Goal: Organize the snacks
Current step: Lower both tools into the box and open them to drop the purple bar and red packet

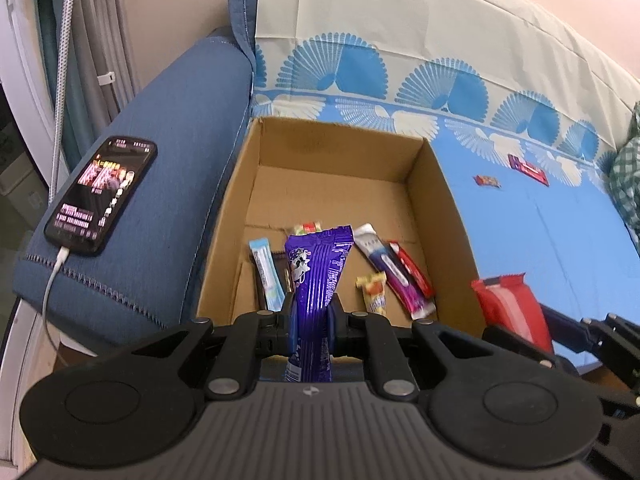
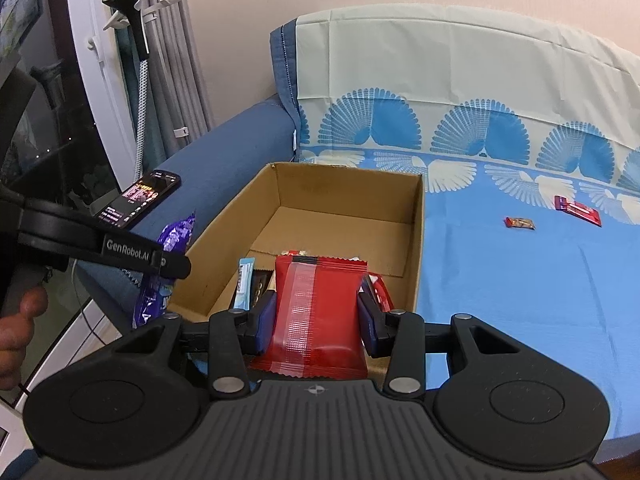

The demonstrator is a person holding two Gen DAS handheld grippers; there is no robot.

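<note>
Two black handheld grippers, left (image 1: 310, 316) and right (image 2: 316, 316), pinch a light, crinkly purple foil packet (image 1: 316, 272) and red plastic pouch (image 2: 320, 312) mid-body, above the open cardboard box (image 1: 436, 184).

Left tool (image 1: 310, 314): jaws nearly shut, clamped on purple packet (image 1: 316, 272), packet upright between pads, top end toward 12 o'clock, pitched steeply down. Right tool (image 2: 316, 318): jaws part open, blue pads (image 2: 266, 320) pressing both sides of red packet (image 2: 320, 312), pointing moderately down. In right wrist view, left tool sits at 9 o'clock, side-on, with bare hand (image 2: 20, 320) gripping its handle at lower left. In left wrist view, right tool shows at 4 o'clock.
</note>
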